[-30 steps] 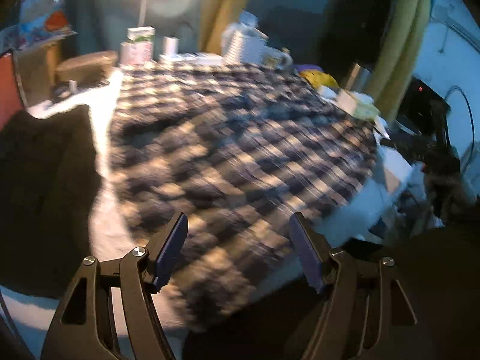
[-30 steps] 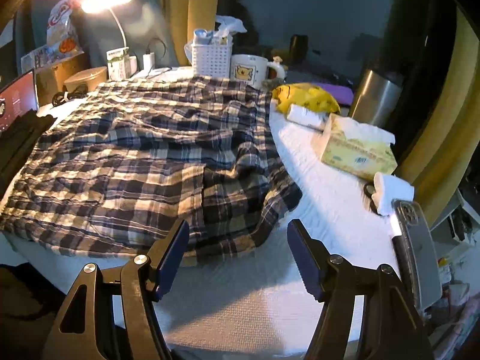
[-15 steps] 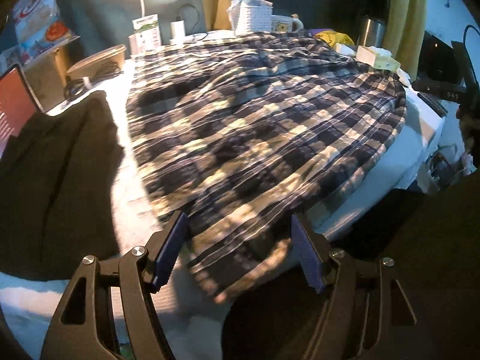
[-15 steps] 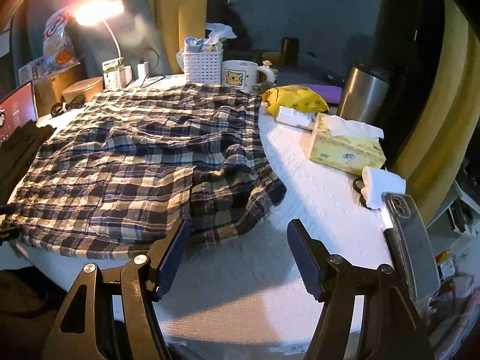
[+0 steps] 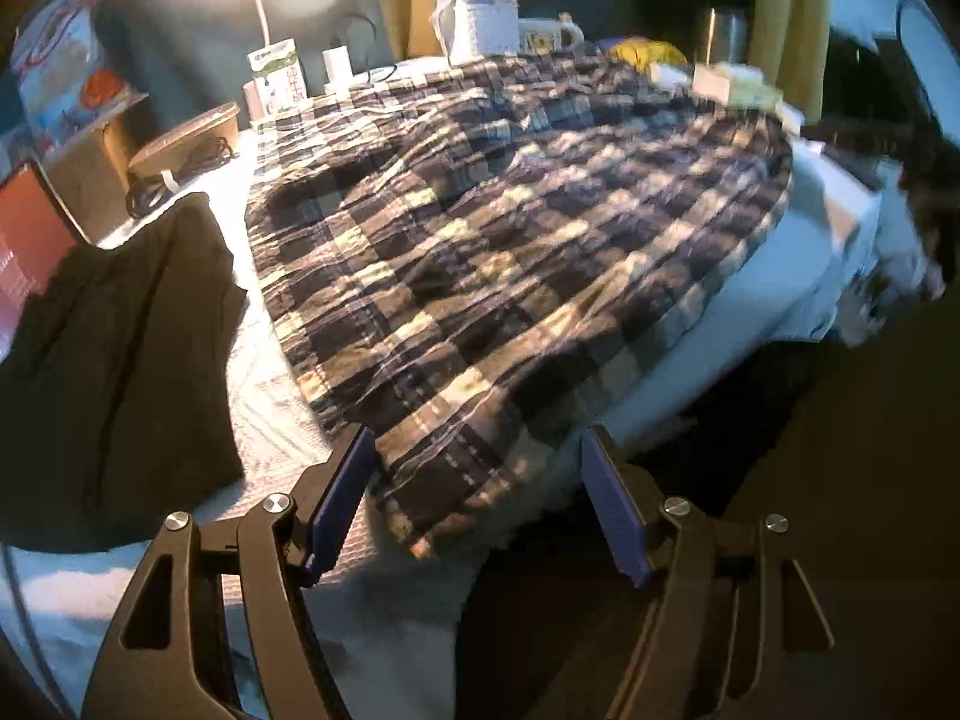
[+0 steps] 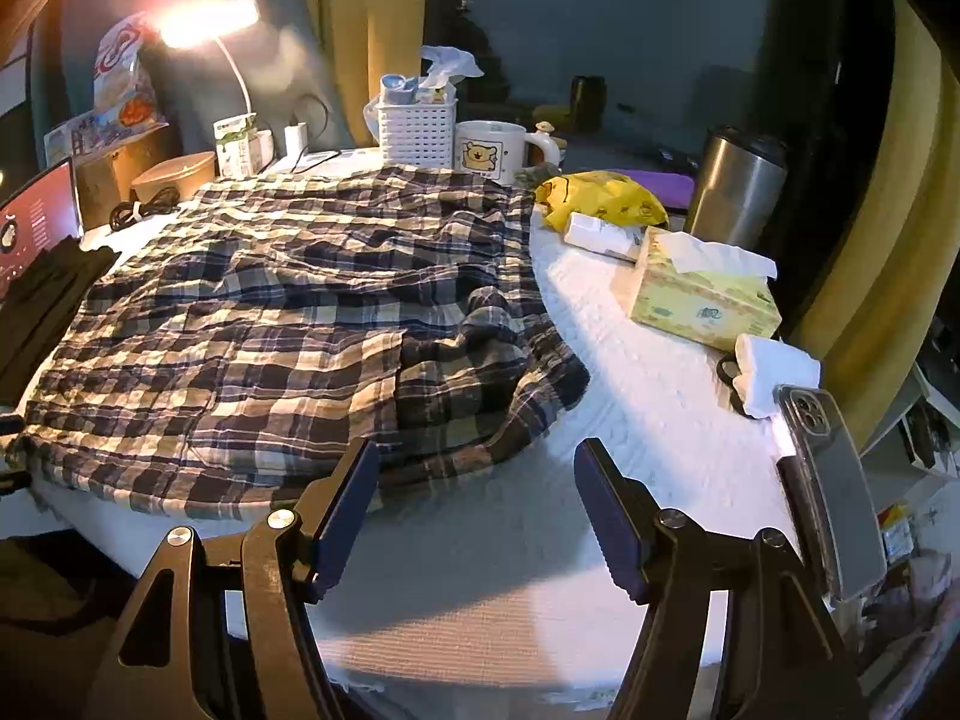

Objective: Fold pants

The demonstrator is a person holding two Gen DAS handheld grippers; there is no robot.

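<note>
The plaid pants [image 5: 510,252] lie spread over the white-covered table [image 5: 270,396]; in the right wrist view the pants [image 6: 288,324] show wrinkled, with a bunched fold at their near right end. My left gripper [image 5: 480,504] is open and empty, its fingers either side of the pants' near corner at the table's front edge, not closed on the cloth. My right gripper [image 6: 474,510] is open and empty, just in front of the pants' near right hem, above the bare table cover [image 6: 630,396].
A black garment [image 5: 114,348] lies left of the pants. A lamp [image 6: 204,21], white basket [image 6: 417,129], mug [image 6: 492,150], yellow bag [image 6: 606,198], steel tumbler [image 6: 735,180] and tissue box [image 6: 699,294] line the back and right. A phone [image 6: 834,480] rests at the right edge.
My left gripper has swung closer to the pants' near corner at the table's front edge. My right gripper has barely shifted. Both stay open.
</note>
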